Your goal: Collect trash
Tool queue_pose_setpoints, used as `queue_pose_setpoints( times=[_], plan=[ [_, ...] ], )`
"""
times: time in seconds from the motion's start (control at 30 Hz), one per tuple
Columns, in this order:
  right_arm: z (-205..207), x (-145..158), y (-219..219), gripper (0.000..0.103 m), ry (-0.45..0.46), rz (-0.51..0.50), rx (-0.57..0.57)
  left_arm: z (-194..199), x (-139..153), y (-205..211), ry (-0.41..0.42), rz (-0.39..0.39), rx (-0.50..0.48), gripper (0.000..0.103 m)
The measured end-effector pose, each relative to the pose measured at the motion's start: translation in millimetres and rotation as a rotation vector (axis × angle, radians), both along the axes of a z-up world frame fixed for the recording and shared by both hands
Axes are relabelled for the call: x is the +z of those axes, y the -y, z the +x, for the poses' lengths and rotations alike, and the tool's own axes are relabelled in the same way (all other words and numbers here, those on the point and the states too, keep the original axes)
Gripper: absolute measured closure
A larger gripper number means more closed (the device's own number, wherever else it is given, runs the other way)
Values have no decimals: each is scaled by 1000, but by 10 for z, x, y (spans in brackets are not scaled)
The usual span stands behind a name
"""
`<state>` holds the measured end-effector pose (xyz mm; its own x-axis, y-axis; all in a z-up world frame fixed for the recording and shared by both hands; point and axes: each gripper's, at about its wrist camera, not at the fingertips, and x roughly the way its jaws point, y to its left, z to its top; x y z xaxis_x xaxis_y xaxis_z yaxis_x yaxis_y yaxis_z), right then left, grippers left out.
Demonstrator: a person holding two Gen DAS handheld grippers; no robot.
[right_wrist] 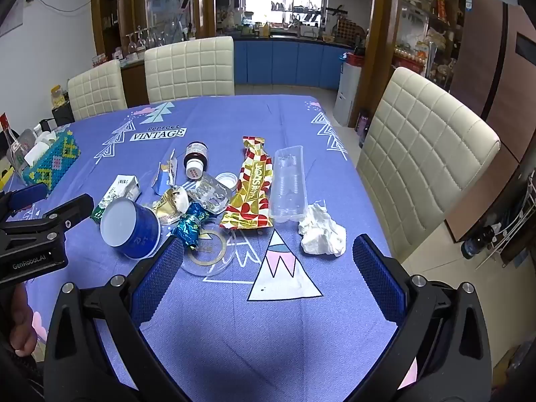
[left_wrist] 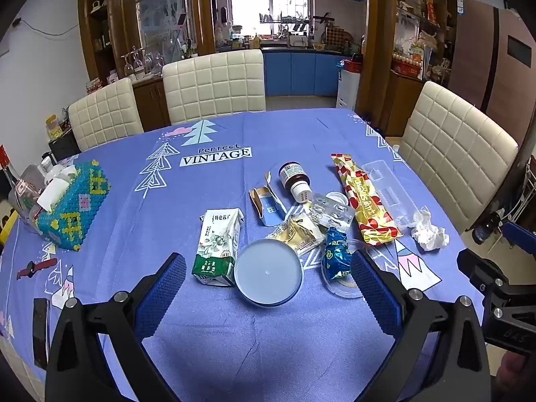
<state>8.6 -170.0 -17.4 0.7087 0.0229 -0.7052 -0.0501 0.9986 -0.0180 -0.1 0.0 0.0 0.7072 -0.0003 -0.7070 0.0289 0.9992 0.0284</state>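
Observation:
Trash lies in a pile on the blue tablecloth [left_wrist: 268,335]. A blue cup [left_wrist: 268,276] lies on its side beside a green milk carton [left_wrist: 219,246]. Behind are a brown bottle [left_wrist: 294,179], a blue candy wrapper [left_wrist: 336,256], a red-gold wrapper [left_wrist: 363,199], a clear plastic tray [left_wrist: 390,191] and a crumpled tissue [left_wrist: 428,232]. My left gripper [left_wrist: 268,281] is open, its jaws standing either side of the cup, just short of it. My right gripper [right_wrist: 268,261] is open and empty above the cloth, the tissue [right_wrist: 321,234] just ahead between its fingers. A clear lid [right_wrist: 207,254] lies by its left finger [right_wrist: 157,278].
A beaded tissue box [left_wrist: 73,202] stands at the table's left. A phone [left_wrist: 42,330] lies near the left edge. Cream chairs [left_wrist: 214,85] stand along the far side and one at the right [right_wrist: 425,160]. My left gripper shows in the right wrist view [right_wrist: 47,224].

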Motion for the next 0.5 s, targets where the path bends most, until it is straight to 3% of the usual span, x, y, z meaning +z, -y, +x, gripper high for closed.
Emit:
queue_pose_setpoints(
  times=[0.5],
  plan=[
    [20,-9,7,3,-3,1,-1,23,-12,16,-11,6,-2,7]
  ],
)
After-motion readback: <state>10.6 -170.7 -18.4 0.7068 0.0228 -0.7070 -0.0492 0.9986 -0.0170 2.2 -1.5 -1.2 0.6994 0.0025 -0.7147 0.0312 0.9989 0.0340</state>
